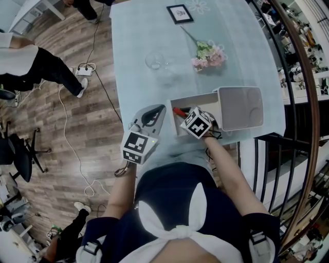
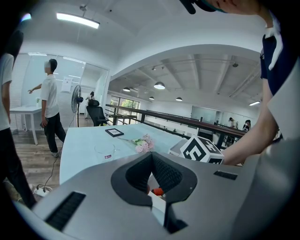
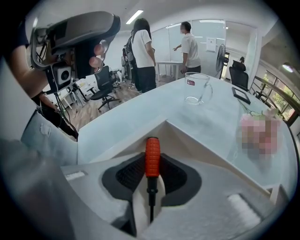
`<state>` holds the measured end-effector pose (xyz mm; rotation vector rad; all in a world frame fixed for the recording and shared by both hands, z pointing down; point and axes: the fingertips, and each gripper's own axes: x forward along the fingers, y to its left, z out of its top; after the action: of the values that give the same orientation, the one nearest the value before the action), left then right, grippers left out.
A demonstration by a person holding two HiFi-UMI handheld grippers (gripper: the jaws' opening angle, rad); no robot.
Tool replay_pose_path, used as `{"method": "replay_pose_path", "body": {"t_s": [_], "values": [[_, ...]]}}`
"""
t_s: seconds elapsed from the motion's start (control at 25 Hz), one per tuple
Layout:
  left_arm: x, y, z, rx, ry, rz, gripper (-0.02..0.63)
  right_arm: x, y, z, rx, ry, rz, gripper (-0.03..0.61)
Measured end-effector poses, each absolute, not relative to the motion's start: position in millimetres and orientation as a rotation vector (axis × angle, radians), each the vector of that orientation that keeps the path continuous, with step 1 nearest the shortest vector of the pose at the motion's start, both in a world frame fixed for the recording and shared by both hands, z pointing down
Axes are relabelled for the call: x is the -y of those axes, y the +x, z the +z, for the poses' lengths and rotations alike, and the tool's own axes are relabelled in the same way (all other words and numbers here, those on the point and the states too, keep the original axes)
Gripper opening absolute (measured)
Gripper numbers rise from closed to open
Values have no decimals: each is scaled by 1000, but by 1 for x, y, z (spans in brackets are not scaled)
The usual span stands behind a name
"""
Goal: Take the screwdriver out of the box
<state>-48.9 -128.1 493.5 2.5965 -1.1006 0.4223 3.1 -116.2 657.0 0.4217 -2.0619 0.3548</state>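
Note:
A white open box (image 1: 198, 99) stands near the table's front edge, with its lid (image 1: 240, 108) lying at its right. The screwdriver (image 3: 152, 157) has an orange-red ribbed handle and a black shaft. It stands between the pads of my right gripper (image 3: 151, 169), which is shut on the handle just over the box's inside corner (image 3: 187, 136). In the head view the handle (image 1: 179, 111) shows inside the box beside my right gripper's marker cube (image 1: 198, 123). My left gripper (image 1: 161, 109) hovers at the box's left end, its tips (image 2: 152, 157) together and holding nothing.
A glass mug (image 1: 155, 60), pink flowers (image 1: 208, 55) and a small framed picture (image 1: 180, 14) lie further back on the light blue table (image 1: 139, 46). People stand on the wooden floor at the left, among cables. A railing (image 1: 303, 102) runs along the right.

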Motion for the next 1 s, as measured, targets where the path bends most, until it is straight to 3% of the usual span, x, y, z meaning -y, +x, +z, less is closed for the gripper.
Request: {"method": "replay_pose_path", "body": {"t_s": [1.0], "values": [[125, -51, 484, 1114, 2617, 423, 15, 130, -3, 595, 2188, 523, 341, 95]]}}
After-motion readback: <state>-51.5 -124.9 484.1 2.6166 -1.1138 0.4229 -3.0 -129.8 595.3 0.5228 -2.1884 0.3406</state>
